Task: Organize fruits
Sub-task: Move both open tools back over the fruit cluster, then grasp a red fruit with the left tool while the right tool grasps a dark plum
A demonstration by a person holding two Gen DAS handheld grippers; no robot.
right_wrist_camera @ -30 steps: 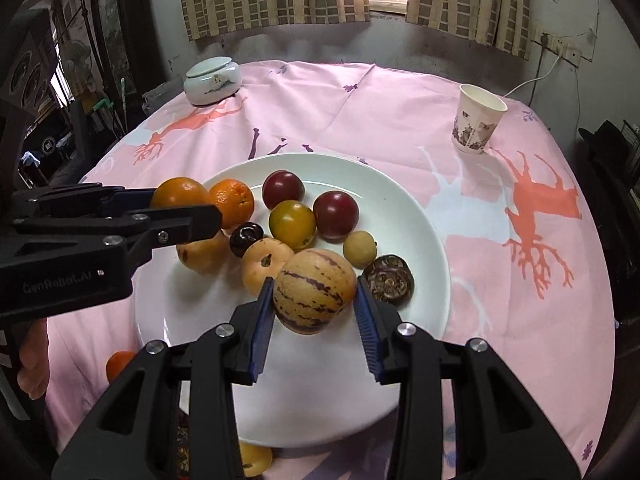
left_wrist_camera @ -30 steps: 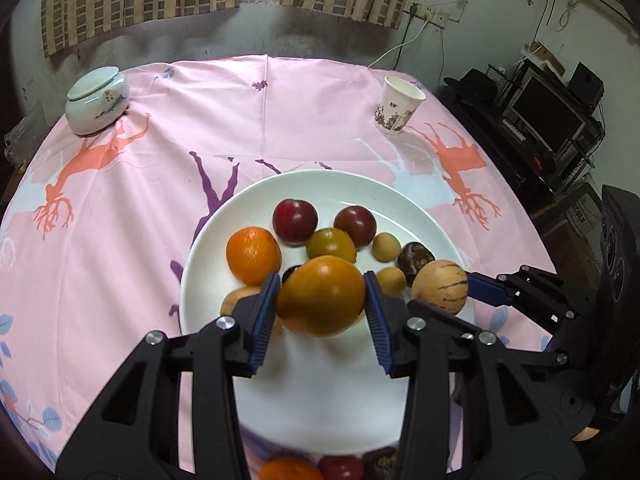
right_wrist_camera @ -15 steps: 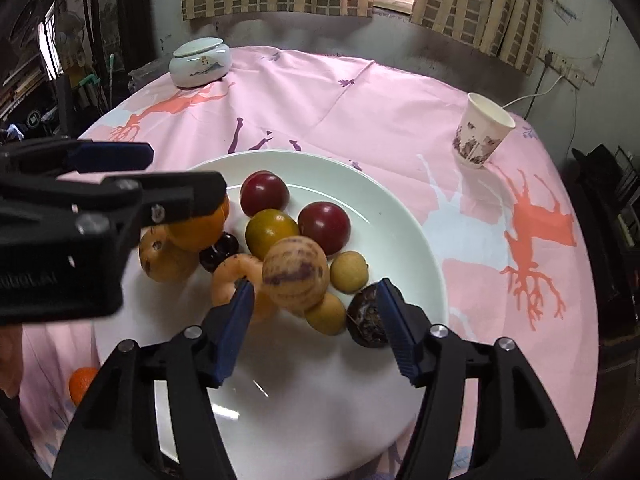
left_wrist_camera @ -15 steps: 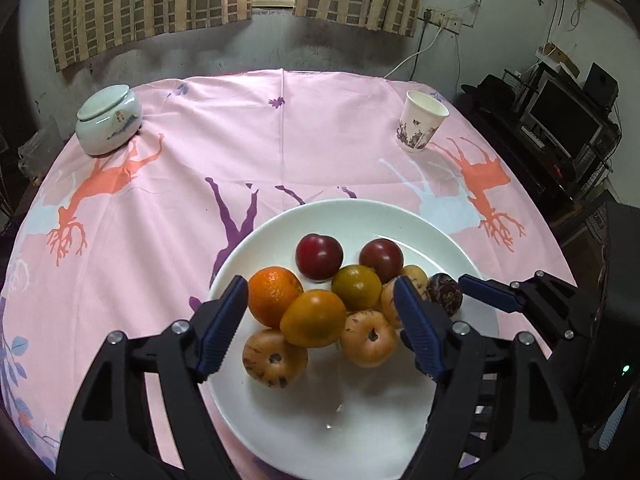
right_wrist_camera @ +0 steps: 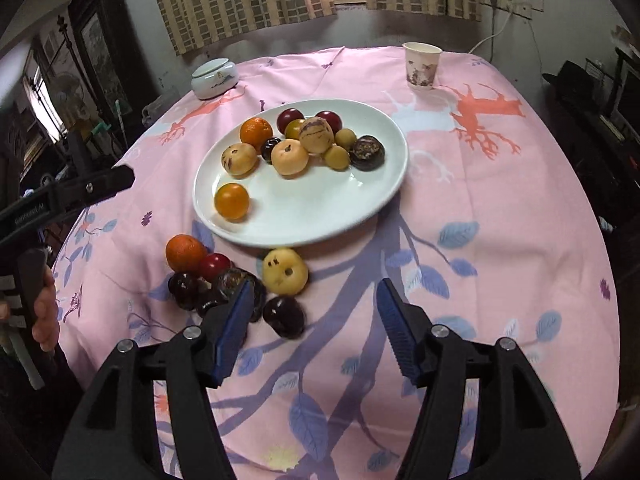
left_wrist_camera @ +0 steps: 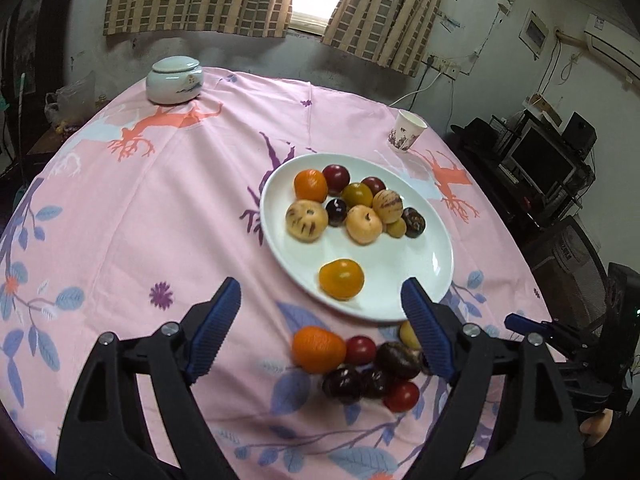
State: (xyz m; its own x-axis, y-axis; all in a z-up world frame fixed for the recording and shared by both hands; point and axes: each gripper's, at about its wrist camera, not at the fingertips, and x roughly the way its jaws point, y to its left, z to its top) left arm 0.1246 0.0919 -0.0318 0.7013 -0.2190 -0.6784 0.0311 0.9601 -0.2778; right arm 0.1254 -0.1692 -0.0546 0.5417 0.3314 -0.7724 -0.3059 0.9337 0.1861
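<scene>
A white plate (left_wrist_camera: 416,288) (right_wrist_camera: 360,208) on the pink tablecloth holds several fruits. An orange persimmon (left_wrist_camera: 341,279) (right_wrist_camera: 231,200) lies alone near its front rim, and a striped melon (left_wrist_camera: 387,201) (right_wrist_camera: 315,134) sits in the cluster behind. More fruits lie on the cloth before the plate: an orange (left_wrist_camera: 318,349) (right_wrist_camera: 186,253), a yellow fruit (right_wrist_camera: 285,271), red and dark plums (left_wrist_camera: 376,380) (right_wrist_camera: 284,317). My left gripper (left_wrist_camera: 320,328) is open and empty, above these loose fruits. My right gripper (right_wrist_camera: 314,316) is open and empty, just right of them.
A paper cup (left_wrist_camera: 405,137) (right_wrist_camera: 421,65) stands at the far right of the table. A lidded ceramic jar (left_wrist_camera: 175,79) (right_wrist_camera: 214,78) stands at the far left. Shelves and electronics (left_wrist_camera: 552,160) are beyond the table's right edge.
Both grippers let go of their fruits on the plate, the persimmon and the striped melon, and opened. Both have pulled back and up from the plate toward the near table edge.
</scene>
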